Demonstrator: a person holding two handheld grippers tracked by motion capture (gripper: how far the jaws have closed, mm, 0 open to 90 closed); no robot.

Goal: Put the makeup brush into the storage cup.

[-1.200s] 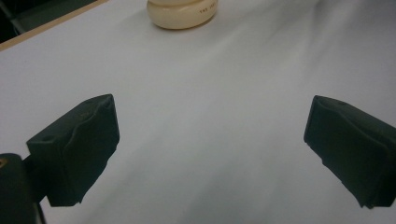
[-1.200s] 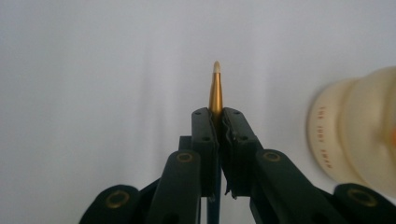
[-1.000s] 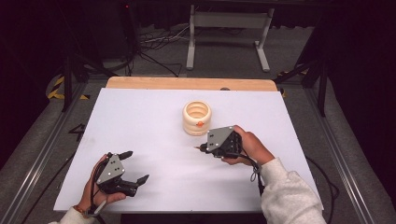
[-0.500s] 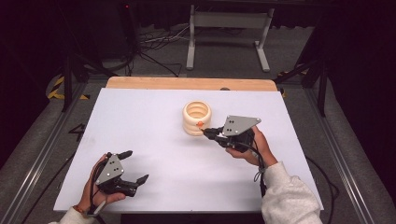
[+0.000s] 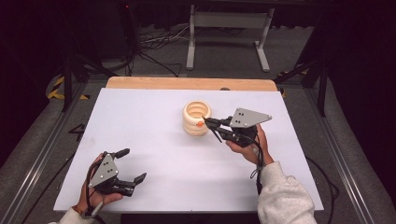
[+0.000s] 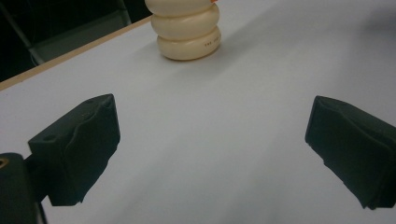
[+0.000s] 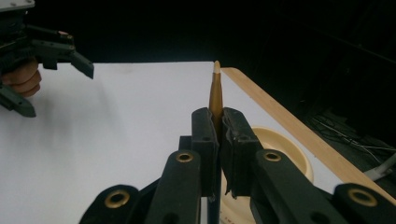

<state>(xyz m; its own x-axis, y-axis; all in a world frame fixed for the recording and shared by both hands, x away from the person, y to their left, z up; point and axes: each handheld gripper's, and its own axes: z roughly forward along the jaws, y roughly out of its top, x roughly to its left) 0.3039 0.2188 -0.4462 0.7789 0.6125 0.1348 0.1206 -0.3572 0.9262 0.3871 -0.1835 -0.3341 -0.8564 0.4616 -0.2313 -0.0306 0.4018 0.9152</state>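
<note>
A cream ribbed ring-stack cup [image 5: 194, 113] stands upright at the table's middle back; it is also at the top of the left gripper view [image 6: 189, 28] and low in the right gripper view [image 7: 286, 150]. My right gripper [image 5: 208, 122] hangs just right of the cup and points left at its side. Its jaws [image 7: 218, 130] are shut on a thin orange-tan flat piece [image 7: 215, 93], seen edge-on and sticking out past the tips. That piece's orange tip [image 5: 200, 123] is at the cup's wall. My left gripper [image 5: 134, 164] rests at the front left, open with nothing between its jaws [image 6: 210, 144].
The white table top [image 5: 140, 121] ends in a wooden strip [image 5: 187, 83] along the back. Behind the table stand a metal frame [image 5: 229, 28] and floor cables [image 5: 154, 46]. The left hand's gripper [image 7: 58, 91] appears far off in the right gripper view.
The right hand has risen and shifted a little to the right and back, rolling so its grey plate faces up. The left hand has stayed put.
</note>
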